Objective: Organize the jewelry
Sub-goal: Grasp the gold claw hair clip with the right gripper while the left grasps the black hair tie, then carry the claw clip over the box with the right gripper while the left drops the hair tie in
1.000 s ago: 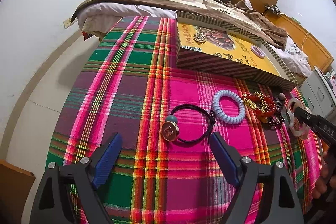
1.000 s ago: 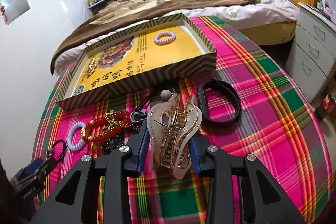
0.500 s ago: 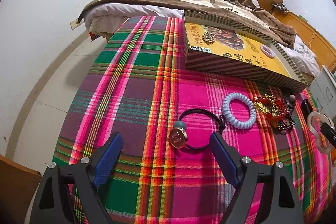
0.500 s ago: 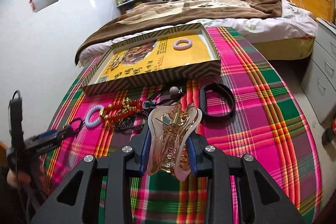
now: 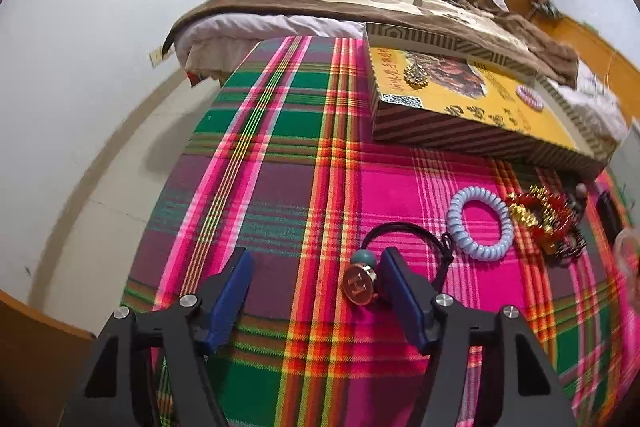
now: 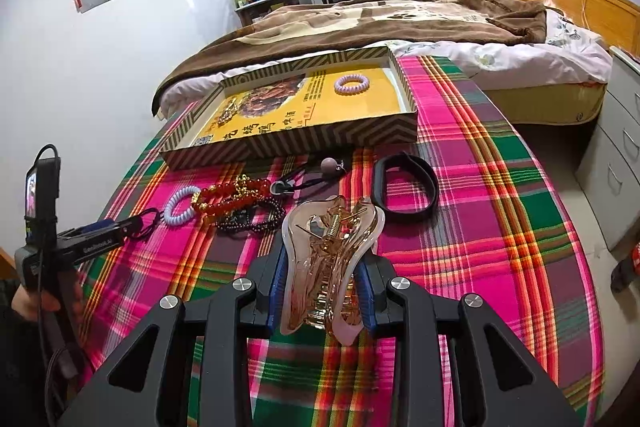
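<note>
The right tongs (image 6: 322, 279) stay clenched on the rose-gold hair claw (image 6: 330, 263), now carried higher above the plaid tabletop (image 6: 480, 227). The left tongs (image 5: 316, 291) remain spread wide but have slid forward, their right pad touching the black hair tie's gold charm (image 5: 359, 285). Beyond sits the yellow box (image 6: 320, 139).

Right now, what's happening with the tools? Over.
Right tool shut on hair claw clip. Left tool open by black hair tie. Box ahead, nothing blocking.
</note>
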`<action>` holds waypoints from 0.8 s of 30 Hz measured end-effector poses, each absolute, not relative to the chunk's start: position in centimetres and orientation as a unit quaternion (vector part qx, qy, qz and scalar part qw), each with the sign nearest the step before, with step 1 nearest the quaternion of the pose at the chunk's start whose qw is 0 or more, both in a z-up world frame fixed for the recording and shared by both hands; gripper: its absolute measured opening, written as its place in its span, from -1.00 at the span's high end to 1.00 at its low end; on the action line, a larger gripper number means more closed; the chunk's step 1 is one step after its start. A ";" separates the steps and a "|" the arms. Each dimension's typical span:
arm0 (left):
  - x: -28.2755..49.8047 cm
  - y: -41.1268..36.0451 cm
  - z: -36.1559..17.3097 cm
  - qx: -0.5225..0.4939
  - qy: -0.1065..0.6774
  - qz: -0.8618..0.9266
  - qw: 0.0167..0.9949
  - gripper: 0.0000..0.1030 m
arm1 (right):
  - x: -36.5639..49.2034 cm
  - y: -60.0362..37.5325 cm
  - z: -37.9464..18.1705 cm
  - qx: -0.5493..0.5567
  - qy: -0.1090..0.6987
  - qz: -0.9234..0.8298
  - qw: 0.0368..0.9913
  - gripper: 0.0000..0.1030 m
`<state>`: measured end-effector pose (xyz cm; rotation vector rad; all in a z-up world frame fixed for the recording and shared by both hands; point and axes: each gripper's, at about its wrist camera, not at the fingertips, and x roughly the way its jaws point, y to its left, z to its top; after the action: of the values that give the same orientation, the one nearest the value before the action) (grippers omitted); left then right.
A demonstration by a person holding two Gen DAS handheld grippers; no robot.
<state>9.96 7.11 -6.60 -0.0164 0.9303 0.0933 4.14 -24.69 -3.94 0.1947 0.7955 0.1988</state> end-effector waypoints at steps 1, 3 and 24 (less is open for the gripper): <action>10.0 7.1 -6.6 -0.011 0.451 0.045 0.891 -0.28 | 4.1 -24.7 -3.9 0.094 0.385 0.097 0.913 0.39; 10.0 7.0 -6.5 -0.009 0.451 0.041 0.891 -0.15 | 4.1 -24.8 -3.9 0.095 0.385 0.098 0.913 0.39; 8.8 6.3 -3.8 -0.027 0.421 -0.001 0.907 0.72 | 4.2 -24.9 -3.2 0.094 0.377 0.103 0.916 0.39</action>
<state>8.80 6.30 -3.80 -0.0560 0.8683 -0.0022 4.16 -24.90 -3.19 0.1929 0.7749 0.2118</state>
